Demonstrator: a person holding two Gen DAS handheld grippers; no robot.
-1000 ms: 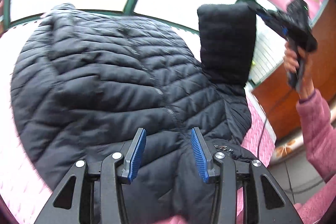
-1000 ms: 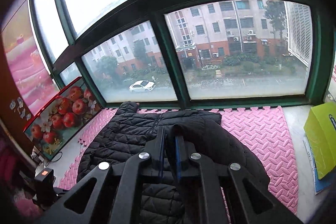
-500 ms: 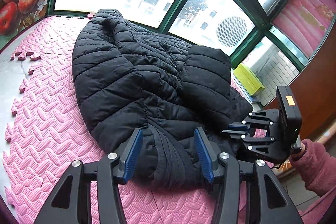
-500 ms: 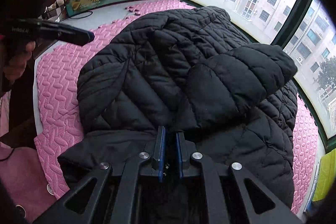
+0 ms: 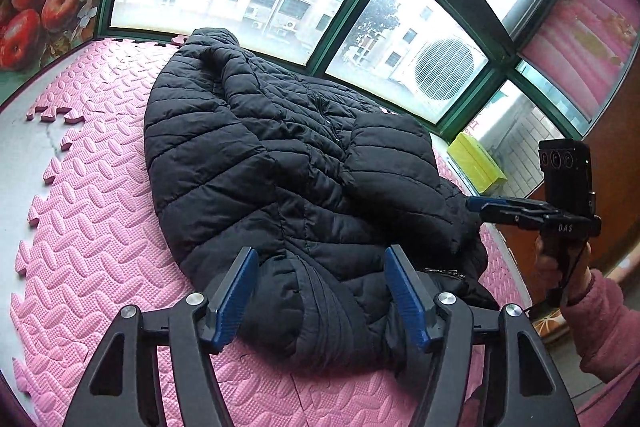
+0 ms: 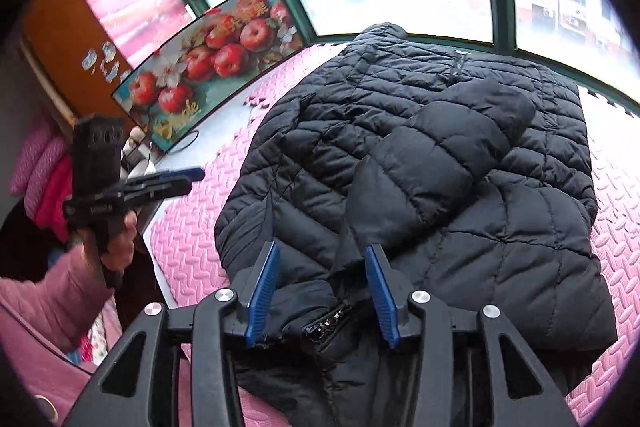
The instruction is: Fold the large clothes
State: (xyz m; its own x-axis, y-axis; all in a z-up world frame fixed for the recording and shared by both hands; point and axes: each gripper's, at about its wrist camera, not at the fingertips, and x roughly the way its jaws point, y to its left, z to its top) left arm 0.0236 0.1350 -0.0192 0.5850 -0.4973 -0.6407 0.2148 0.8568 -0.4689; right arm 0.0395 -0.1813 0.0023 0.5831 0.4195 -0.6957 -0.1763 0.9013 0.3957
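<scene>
You are holding both grippers tilted down over the jacket (image 5: 280,187), one from each side of its near edge. Your left gripper (image 5: 320,291) is sitting at 6 o'clock in its own view, with its jaws spreading wide; the blue pads (image 5: 234,301) are standing clear of the cloth, and the jacket's dark hem is bulging up between them without being pinched. Your right gripper (image 6: 320,287) is also at 6 o'clock in its own view, with its jaws opening; the zipper end and a fold of the jacket are lying between its pads (image 6: 262,287), and they are not pressing on it.

The left view is showing your right hand (image 5: 560,267) at 3 o'clock, in a pink sleeve (image 5: 600,323), gripping its handle with the fingers pointing level toward the jacket's edge. The right view is showing your left hand (image 6: 116,247) at 9 o'clock, holding its gripper out over the mat (image 6: 188,235).

Only the left view is showing a yellow box (image 5: 476,163) at 3 o'clock by the window. Only the right view is showing the whole apple poster (image 6: 204,67) at 10 o'clock.

The jacket is lying on the pink mat, filling the centre of both views, with one sleeve (image 6: 440,155) folded across its front.
</scene>
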